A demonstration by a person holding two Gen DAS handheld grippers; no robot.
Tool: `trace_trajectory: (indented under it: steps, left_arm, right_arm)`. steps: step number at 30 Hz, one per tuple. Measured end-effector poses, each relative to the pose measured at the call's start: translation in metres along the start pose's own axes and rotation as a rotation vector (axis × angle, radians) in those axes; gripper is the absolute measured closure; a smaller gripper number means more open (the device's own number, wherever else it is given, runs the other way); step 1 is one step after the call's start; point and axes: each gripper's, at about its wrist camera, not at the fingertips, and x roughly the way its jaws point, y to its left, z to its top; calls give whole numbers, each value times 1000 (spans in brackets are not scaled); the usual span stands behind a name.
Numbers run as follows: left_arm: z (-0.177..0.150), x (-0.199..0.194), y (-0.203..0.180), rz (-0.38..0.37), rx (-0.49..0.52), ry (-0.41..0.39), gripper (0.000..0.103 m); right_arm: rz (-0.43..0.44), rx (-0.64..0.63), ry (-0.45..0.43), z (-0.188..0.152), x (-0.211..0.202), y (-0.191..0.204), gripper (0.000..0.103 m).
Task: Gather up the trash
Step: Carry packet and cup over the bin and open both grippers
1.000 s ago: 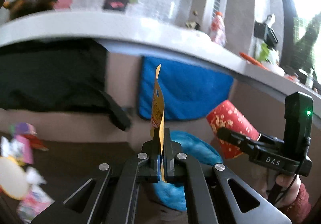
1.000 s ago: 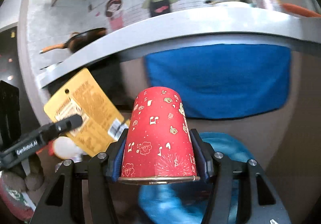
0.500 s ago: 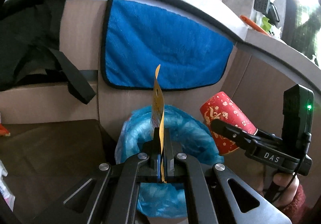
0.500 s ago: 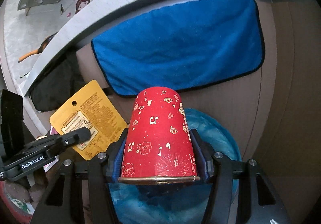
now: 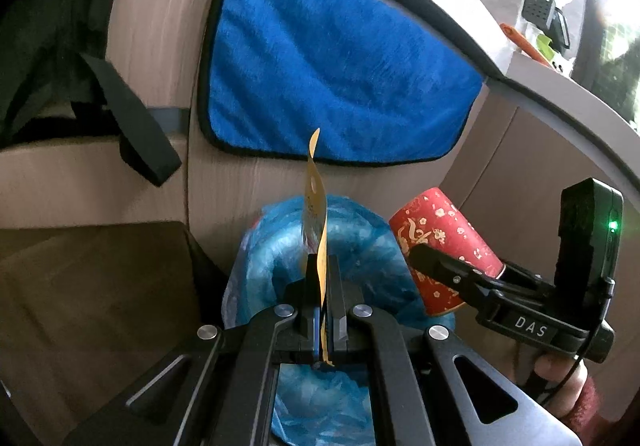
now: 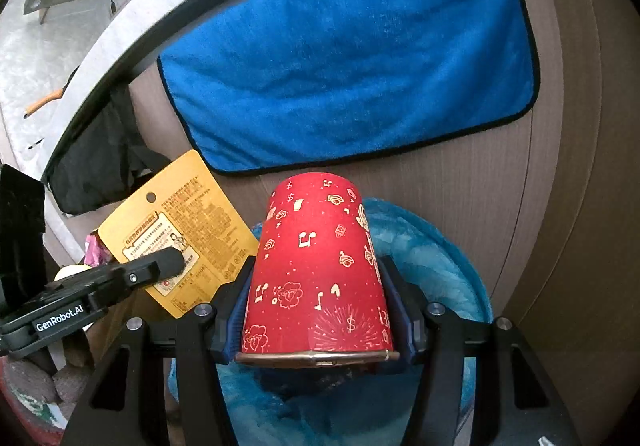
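Observation:
My left gripper [image 5: 322,270] is shut on a flat yellow package [image 5: 315,214], seen edge-on and standing up over a bin lined with a blue plastic bag [image 5: 352,246]. In the right wrist view the package [image 6: 176,230] shows its printed face, pinched by the left gripper [image 6: 170,260]. My right gripper [image 6: 316,286] is shut on a red paper cup [image 6: 316,278] with gold patterns, held over the blue bag [image 6: 440,266]. The cup [image 5: 440,242] and right gripper [image 5: 424,256] also show at the right of the left wrist view.
A blue towel [image 5: 332,78] hangs on the wood cabinet front behind the bin, under a grey countertop [image 5: 440,6]. A black bag with a strap [image 5: 132,122] hangs at the left. A dark brown surface [image 5: 100,286] lies left of the bin. Colourful litter [image 6: 94,250] lies at the left.
Both grippers have tilted down and moved closer to the blue-lined bin, still holding the package and the cup. The countertop has risen out of most of the view.

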Motion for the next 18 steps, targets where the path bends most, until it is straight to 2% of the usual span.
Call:
trace_trajectory:
  steps: [3,5,7,8,13,18]
  left_arm:
    - [-1,6,3,-37,-18,27,98]
    - [-1,6,6,-72,-43,27,87]
    - [-1,2,10,-77,-65,-1,60]
    - [-1,0,12,-78,-71,-14,58]
    - [5,-18,23,-60,-91,-45,55]
    - [4,-49,41,24,-94,-71,53]
  right_arm:
    - [-4,1,0,0,2,2,44]
    - [-27,-8,-2,-2,1,3,43]
    - [-57,-16,-4,-3,0,3,42]
    - [-63,-17,-3,-2,1,4,42]
    - [-81,-7,1,-4,-3,5,40]
    - [-86,-12,-18,-2,-14,14,40]
